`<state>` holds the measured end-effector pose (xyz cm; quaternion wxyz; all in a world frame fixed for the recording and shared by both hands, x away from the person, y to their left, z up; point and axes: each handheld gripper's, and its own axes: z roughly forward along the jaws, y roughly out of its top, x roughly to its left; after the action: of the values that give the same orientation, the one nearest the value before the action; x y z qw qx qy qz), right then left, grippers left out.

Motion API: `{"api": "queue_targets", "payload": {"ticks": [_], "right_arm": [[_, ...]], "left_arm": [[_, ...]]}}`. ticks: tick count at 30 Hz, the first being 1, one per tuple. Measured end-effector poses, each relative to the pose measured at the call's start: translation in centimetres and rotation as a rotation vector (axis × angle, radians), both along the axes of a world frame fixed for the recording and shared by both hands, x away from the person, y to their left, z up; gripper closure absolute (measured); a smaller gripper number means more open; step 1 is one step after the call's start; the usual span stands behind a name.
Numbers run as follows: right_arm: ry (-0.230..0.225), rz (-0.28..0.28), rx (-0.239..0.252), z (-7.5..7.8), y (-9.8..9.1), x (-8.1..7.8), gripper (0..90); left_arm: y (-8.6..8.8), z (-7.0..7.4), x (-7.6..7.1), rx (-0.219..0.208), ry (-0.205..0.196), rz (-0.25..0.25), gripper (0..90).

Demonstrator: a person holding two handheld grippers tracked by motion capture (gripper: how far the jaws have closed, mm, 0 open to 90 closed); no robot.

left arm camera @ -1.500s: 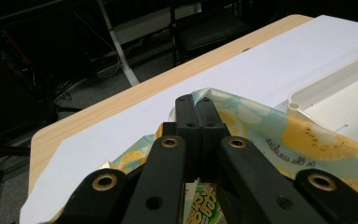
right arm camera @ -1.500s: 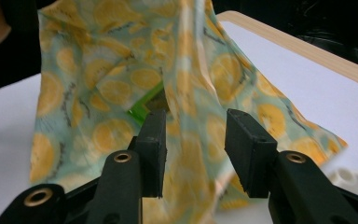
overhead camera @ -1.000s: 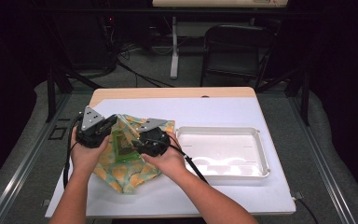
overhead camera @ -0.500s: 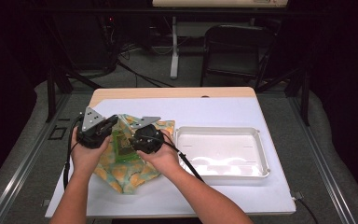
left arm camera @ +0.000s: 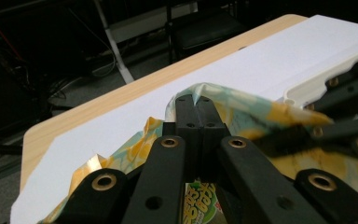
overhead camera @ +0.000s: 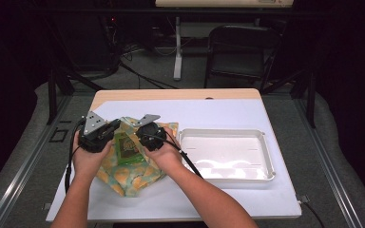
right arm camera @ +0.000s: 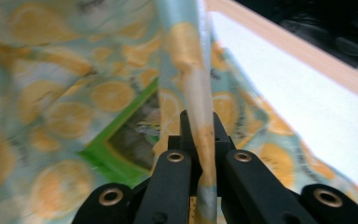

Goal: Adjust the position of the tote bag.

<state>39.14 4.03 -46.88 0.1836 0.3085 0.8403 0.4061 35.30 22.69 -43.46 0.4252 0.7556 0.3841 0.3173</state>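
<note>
Both tools (overhead camera: pixel 123 135) pinching lemon-print cloth (overhead camera: pixel 133 173)

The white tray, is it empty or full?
Empty: the white tray shows only its bare bottom, beside the lemon cloth.

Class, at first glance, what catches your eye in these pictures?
A lemon-print cloth at the table's near left, with a claw pinching it on each side: left claw, right claw. A green packet lies on it between them. Right of the cloth sits an empty white tray.
</note>
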Motion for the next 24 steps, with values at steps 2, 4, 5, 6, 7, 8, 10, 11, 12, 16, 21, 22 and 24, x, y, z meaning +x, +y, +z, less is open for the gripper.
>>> {"api": "queue_targets", "payload": {"ticks": [2,4,5,6,7,8,10,11,12,16,21,22,24], "right_arm": [[-0.023,-0.04,-0.011,0.1,-0.3,0.5,90.0],[-0.033,-0.062,-0.022,0.3,-0.6,0.8,90.0],[-0.04,-0.077,-0.017,0.3,-0.8,1.0,90.0],[-0.045,-0.088,-0.016,0.4,-0.9,1.2,90.0],[-0.045,-0.088,-0.016,0.4,-0.9,1.2,90.0],[-0.052,-0.101,-0.006,0.4,-1.1,1.3,90.0],[-0.056,-0.123,-0.001,0.6,-1.6,1.8,90.0],[-0.056,-0.127,-0.003,0.7,-1.7,1.9,90.0],[-0.054,-0.133,-0.004,0.7,-1.9,2.1,90.0],[-0.054,-0.146,-0.001,0.7,-2.2,2.5,90.0],[-0.052,-0.149,0.008,0.8,-2.5,2.9,90.0],[-0.051,-0.153,0.014,0.8,-2.5,2.9,90.0],[-0.048,-0.151,0.009,0.9,-2.6,3.0,90.0]], "left_arm": [[-0.1,-0.3,0.1,0.014,0.024,-0.013,87.6],[-0.1,-0.4,0.1,0.02,0.03,-0.015,83.5],[-0.1,-0.4,0.1,0.022,0.036,-0.018,81.7],[-0.1,-0.4,0.0,0.019,0.045,-0.023,79.3],[-0.1,-0.4,0.0,0.019,0.045,-0.023,76.6],[0.0,-0.4,0.1,0.021,0.055,-0.029,76.6],[0.1,-0.5,0.0,0.019,0.063,-0.033,69.2],[0.3,-0.5,-0.1,0.015,0.071,-0.035,67.0],[0.3,-0.5,-0.2,0.011,0.07,-0.035,65.0],[0.7,-0.2,-0.9,0.009,0.059,-0.031,59.5],[1.5,-0.2,-1.4,-0.002,0.057,-0.021,56.8],[1.8,-0.3,-1.5,-0.008,0.058,-0.014,56.8],[2.3,-0.6,-1.6,-0.017,0.068,-0.002,56.3]]}}
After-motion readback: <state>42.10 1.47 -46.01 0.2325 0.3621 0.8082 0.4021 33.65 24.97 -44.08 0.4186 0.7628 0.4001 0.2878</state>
